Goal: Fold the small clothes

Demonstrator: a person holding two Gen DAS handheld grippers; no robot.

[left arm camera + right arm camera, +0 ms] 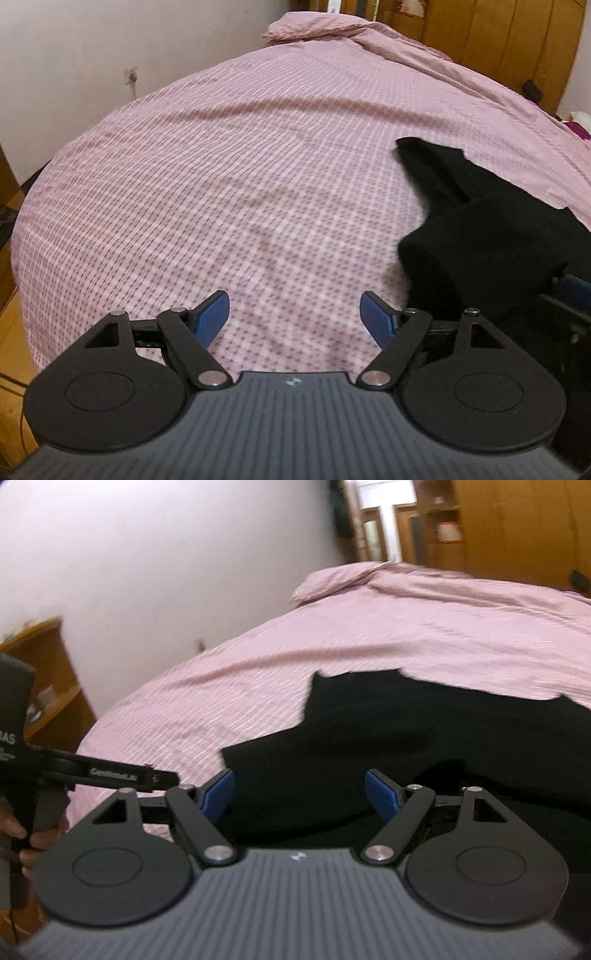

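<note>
One large bed (229, 155) fills both views, its pink checked cover spread fairly flat, with a bunched pillow or roll of bedding (317, 26) at the far end near the wooden wardrobes (509, 40). On the cover lies the black garment (406, 738), the piece to be folded; it sits toward the near edge of the bed, partly spread, with one squared section jutting away from the main body (a sleeve or a leg, I cannot tell which).

Judging from this, the work is at the approach step: neither tool has hold of cloth yet. The left tool (294, 314) has its blue pads apart over bare cover, the garment lying off to its right. The right tool (300, 794) also stands apart, above the dark cloth, with nothing pinched.

Next, each tool likely needs to come down on a separate edge or corner of the garment and clamp there, so the piece can be lifted and laid flat before the first fold.
</note>
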